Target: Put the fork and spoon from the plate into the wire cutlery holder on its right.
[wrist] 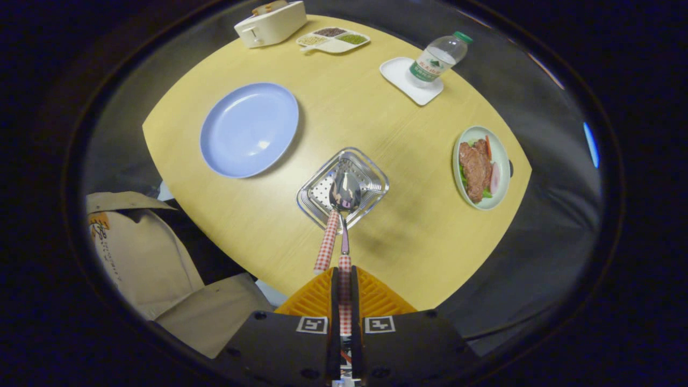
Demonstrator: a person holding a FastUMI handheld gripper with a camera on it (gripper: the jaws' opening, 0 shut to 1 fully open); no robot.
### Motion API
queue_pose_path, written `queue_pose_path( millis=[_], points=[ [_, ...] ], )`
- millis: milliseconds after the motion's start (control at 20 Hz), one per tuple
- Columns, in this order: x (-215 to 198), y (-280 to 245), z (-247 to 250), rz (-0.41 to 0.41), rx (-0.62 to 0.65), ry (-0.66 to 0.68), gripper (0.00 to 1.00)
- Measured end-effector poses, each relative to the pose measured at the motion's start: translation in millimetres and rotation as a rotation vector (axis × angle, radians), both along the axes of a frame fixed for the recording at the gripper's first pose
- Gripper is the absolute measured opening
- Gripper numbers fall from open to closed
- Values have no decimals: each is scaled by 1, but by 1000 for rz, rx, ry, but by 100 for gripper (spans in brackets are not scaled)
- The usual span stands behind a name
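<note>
- The gripper (344, 277) clamps both fingers on one spoon (344, 196) by its red-checked handle.
- The spoon's shiny bowl hangs over the one square wire holder (376, 177), just ahead.
- A second red-checked handle, the fork (327, 244), leans out of the holder.
- One blue plate (249, 129) lies bare to the holder's left.
- Beyond: one bottle (438, 58), one toaster (270, 22), one food dish (481, 166).

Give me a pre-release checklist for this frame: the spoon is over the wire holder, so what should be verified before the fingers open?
1. Gripper shut on spoon handle: ok.
2. Spoon bowl over the wire cutlery holder opening: ok.
3. Another checked-handle utensil already leaning in the holder: ok; whether it is the fork, cannot tell.
4. Blue plate emptied of cutlery: ok.
5. Spoon bowl low enough inside the holder to drop safely: cannot tell.
</note>
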State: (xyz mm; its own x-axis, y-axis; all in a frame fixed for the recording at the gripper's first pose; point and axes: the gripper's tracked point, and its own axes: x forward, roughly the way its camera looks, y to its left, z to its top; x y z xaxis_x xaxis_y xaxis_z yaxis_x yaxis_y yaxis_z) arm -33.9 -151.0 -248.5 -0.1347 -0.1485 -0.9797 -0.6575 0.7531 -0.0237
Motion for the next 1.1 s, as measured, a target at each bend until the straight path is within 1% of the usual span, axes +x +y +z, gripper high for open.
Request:
queue_pose_path(
  millis=[300, 500, 650, 800, 1000, 1050, 1100],
  points=[
    [2, 4, -10, 21, -39, 66, 11],
    [7, 9, -13, 13, -54, 90, 11],
    [10, 11, -18, -3, -63, 83, 11],
    [16, 14, -18, -35, -56, 66, 15],
    [27, 21, -16, -65, -15, 14, 17],
    [29, 23, -17, -78, 0, -7, 20],
    [30, 26, -17, -103, 24, -27, 26]
  ],
)
